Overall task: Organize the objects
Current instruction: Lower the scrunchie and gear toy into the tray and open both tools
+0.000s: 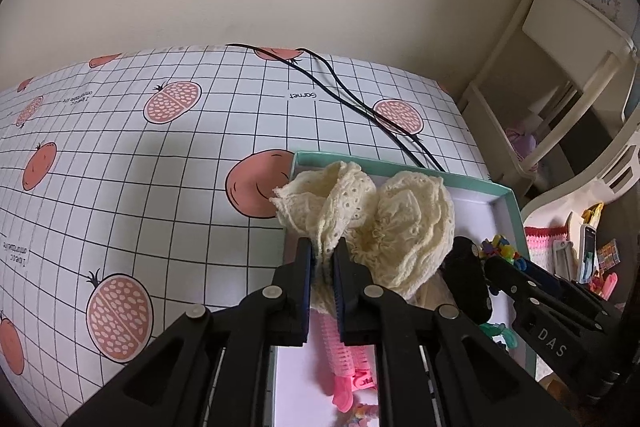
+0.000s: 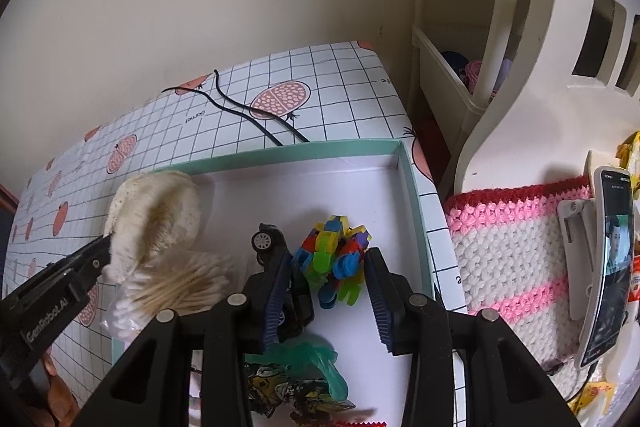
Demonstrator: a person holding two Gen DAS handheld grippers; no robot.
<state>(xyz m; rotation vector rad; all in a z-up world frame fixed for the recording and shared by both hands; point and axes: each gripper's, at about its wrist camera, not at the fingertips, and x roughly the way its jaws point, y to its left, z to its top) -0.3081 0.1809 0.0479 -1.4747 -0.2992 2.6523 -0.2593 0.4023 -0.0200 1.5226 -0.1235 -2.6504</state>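
Above the box's (image 2: 416,195) left side, cream lace cloth (image 1: 360,211) is clenched in the left gripper (image 1: 322,259); the right gripper (image 2: 328,279) is spread around a colourful block toy (image 2: 334,255), probably to be grasped next.

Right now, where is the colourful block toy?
The colourful block toy lies in the teal box, right wrist view, between the open right gripper fingers, beside the black toy car.

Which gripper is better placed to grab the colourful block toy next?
Right. The right gripper is open with its fingers either side of the colourful block toy in the box. The left gripper is already shut on the cream knit fabric.
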